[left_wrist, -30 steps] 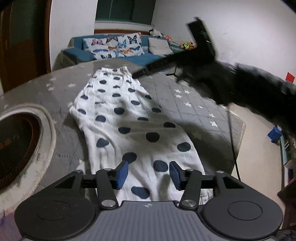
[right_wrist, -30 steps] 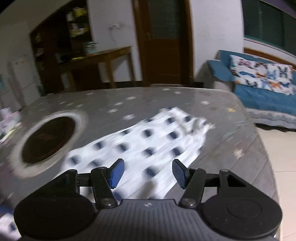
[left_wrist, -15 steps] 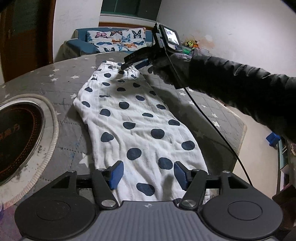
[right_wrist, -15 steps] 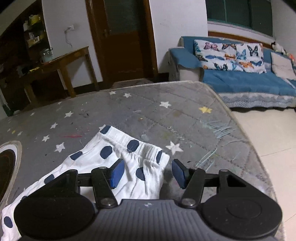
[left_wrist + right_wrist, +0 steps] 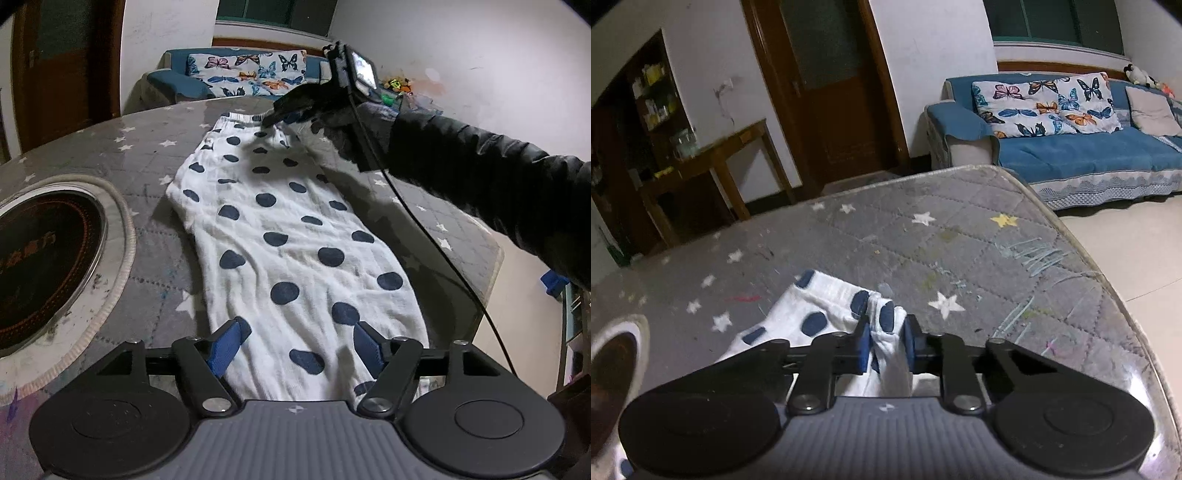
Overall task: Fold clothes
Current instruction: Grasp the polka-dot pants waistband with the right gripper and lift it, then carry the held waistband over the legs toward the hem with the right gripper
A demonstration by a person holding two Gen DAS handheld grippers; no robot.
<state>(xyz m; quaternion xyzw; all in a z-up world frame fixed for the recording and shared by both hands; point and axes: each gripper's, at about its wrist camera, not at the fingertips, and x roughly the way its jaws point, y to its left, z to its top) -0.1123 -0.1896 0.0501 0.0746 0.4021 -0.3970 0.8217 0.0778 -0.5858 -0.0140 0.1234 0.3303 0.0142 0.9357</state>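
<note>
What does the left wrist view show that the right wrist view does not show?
Only the left wrist view shows the whole polka-dot garment spread out, the open left tool over its near end, and the person's sleeve. Only the right wrist view shows the right tool shut on the waistband corner, and the wooden door. Both show the grey star table cover and the blue sofa.

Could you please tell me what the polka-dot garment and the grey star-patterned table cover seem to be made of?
White garment with navy dots: soft matte woven cloth, probably cotton; it wrinkles and bunches between the right gripper fingers. Grey star-patterned table cover: quilted padded fabric, judging by its stitched diamond lines, dull and stained.
</note>
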